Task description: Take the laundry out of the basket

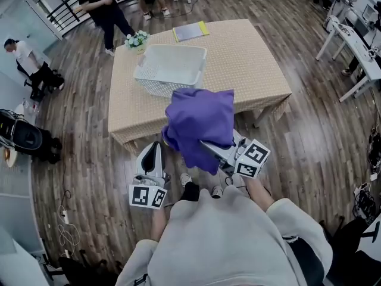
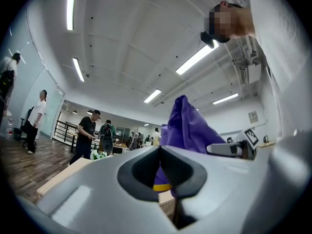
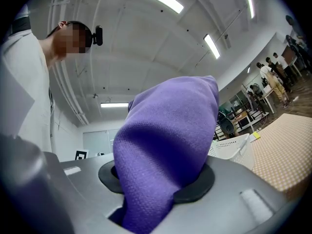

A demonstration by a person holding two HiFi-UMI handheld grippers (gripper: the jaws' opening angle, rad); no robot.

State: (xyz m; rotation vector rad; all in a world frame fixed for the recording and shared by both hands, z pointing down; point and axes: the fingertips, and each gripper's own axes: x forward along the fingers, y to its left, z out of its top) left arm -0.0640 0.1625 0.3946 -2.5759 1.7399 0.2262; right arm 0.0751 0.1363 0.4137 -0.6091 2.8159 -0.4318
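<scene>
— Right gripper (image 1: pixel 209 149), what did it have?
— Its jaws were clamped on a purple knit cloth (image 1: pixel 199 127). The cloth rose lengthwise out of them and flopped forward, toward the white perforated plastic basket (image 1: pixel 171 69) ahead.
— And the left gripper (image 1: pixel 156 151)?
— Just beside the right one, jaws nearly together. Purple showed in the slit, though I couldn't tell if it was pinched.

Garment (image 1: pixel 199 124): solid purple. Laundry basket (image 1: pixel 158 87): white, with perforated grid walls. Tablecloth (image 1: pixel 250 58): beige, fine checked pattern. Floor (image 1: pixel 89 159): dark brown wood planks. Marker cubes (image 1: pixel 147 196): black squares on white. Sweatshirt (image 1: pixel 220 237): light grey.
</scene>
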